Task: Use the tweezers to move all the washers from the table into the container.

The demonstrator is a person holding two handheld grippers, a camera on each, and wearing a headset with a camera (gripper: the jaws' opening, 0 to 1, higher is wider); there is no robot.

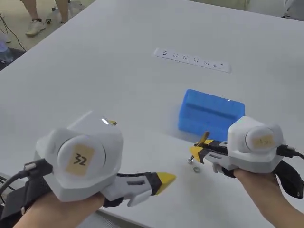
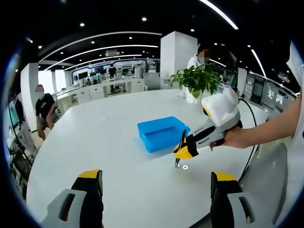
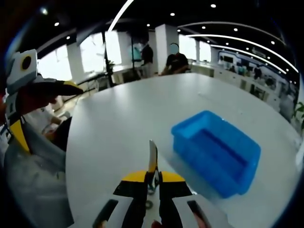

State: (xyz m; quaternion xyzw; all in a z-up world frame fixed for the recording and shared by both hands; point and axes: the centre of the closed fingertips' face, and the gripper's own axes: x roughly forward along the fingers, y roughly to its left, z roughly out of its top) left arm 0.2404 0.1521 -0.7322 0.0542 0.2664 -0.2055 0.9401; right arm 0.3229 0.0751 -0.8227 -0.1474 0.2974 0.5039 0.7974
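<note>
Washers (image 1: pixel 196 169) lie on the table (image 1: pixel 118 80) at seven o'clock of the container (image 1: pixel 211 114), by the tips of the tweezers (image 2: pixel 180 147) clamped in the right gripper (image 1: pixel 195 152); the left gripper (image 2: pixel 156 175) gapes wide, empty. Pinched off-centre, a flat washer could skid away — or flick out mid-carry.

A long white plastic power strip (image 1: pixel 192 60) lies flat, its row of sockets facing up. A leafy green plant in a white pot (image 2: pixel 197 81) stands before a broad white square pillar (image 2: pixel 178 50), a person in white (image 2: pixel 198 58) just behind it. A person in a dark shirt (image 2: pixel 44 107) is far off at the left. Curved ceiling light strips (image 2: pixel 109 47) glow overhead.
</note>
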